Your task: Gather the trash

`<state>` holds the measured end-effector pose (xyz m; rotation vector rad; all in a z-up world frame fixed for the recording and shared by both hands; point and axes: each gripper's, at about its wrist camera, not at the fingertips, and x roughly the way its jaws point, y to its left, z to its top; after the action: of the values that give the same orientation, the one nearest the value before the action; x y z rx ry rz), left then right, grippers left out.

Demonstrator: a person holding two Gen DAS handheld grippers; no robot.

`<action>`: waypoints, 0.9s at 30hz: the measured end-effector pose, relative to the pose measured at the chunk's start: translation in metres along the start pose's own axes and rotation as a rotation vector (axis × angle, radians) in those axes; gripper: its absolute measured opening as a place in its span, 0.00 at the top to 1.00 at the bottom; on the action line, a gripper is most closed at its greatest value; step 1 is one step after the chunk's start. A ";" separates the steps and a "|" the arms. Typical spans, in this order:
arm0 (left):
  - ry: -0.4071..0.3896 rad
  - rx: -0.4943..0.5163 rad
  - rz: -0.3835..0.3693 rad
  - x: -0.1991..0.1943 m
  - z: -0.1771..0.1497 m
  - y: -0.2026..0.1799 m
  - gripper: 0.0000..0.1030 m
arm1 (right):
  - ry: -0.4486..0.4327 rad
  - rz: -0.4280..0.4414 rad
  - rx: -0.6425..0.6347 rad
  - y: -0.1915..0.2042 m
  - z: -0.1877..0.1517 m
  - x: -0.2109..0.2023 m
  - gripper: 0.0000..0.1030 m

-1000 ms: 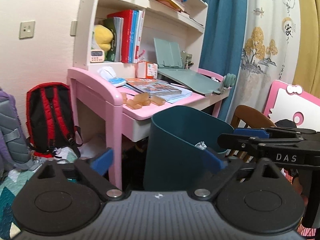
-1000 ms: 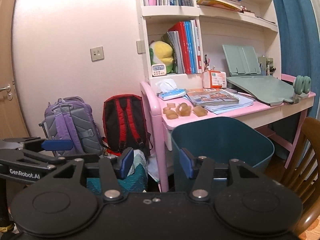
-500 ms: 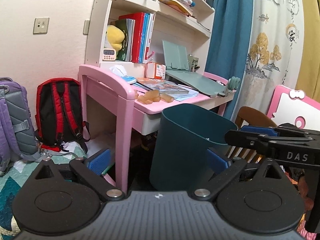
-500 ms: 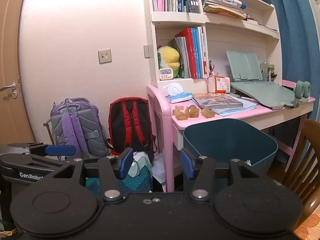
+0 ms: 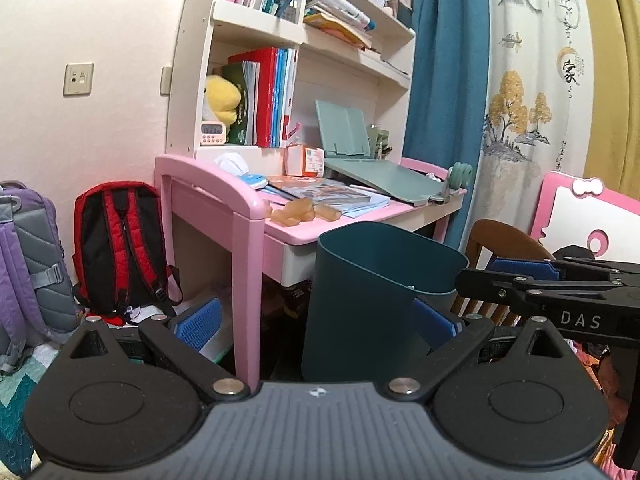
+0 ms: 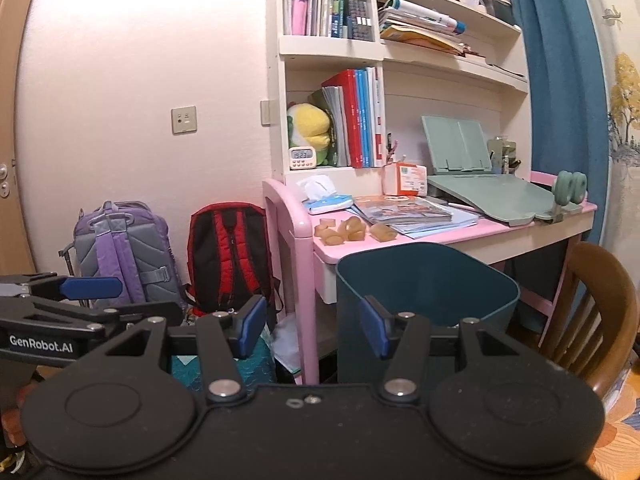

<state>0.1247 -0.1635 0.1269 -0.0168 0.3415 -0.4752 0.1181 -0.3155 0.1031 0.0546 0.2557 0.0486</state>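
Both hand-held grippers (image 5: pixel 316 320) (image 6: pixel 312 330) backed off — bin (image 5: pixel 372 300) ahead, untouched.

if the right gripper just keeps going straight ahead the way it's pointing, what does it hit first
Most likely the pink desk, at its front leg, with the rim of the dark teal bin just to the right of that line. The right gripper is open and empty; depth is hard to judge.
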 end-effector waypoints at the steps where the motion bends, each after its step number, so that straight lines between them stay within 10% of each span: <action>1: -0.003 0.003 0.000 0.000 0.000 -0.001 0.01 | -0.006 -0.007 0.000 0.000 -0.001 -0.001 0.49; 27: -0.014 0.038 -0.029 0.003 -0.009 -0.016 0.01 | 0.006 -0.029 0.029 -0.006 -0.009 -0.008 0.49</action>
<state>0.1172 -0.1787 0.1188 0.0118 0.3187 -0.5097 0.1084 -0.3211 0.0963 0.0795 0.2631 0.0158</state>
